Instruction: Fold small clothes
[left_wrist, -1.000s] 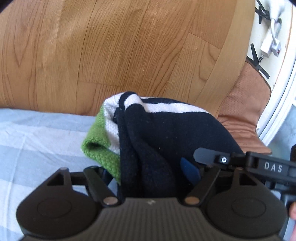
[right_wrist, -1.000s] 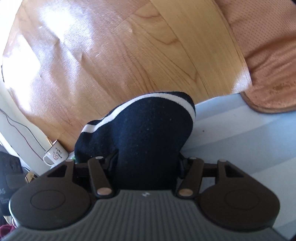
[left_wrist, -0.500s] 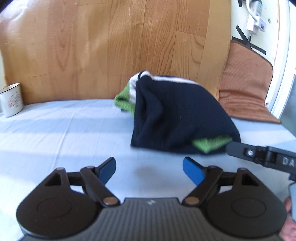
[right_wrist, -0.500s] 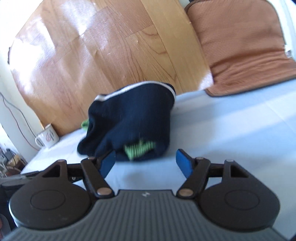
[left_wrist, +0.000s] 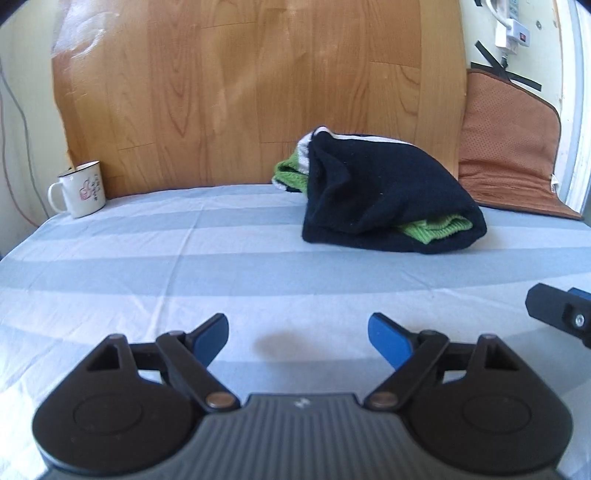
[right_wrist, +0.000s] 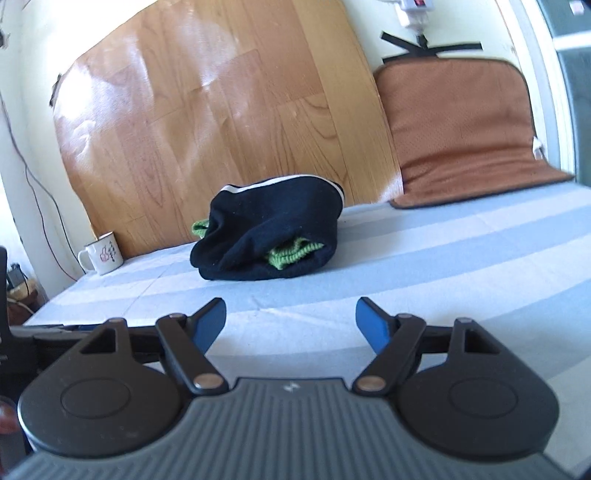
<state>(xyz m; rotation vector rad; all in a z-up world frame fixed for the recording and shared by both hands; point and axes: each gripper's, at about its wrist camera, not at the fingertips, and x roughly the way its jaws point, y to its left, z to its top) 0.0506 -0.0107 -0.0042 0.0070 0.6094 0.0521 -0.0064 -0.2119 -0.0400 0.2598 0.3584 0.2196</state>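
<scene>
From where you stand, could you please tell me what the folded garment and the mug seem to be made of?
The folded garment looks like soft knit, perhaps wool or acrylic: matte navy with fuzzy specks, and ribbed green stitches showing in the fold. The mug looks like enamelled metal: glossy white with a thin dark rim, though it could be ceramic.

Left gripper (left_wrist: 298, 334): jaws spread wide, empty, lower centre of frame. Right gripper (right_wrist: 291, 319): jaws spread wide, empty, lower centre.

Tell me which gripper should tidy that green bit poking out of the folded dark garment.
Probably right: the green edge lies nearly straight ahead of the right gripper, while it sits off to the side of the left gripper. Both are open.
</scene>
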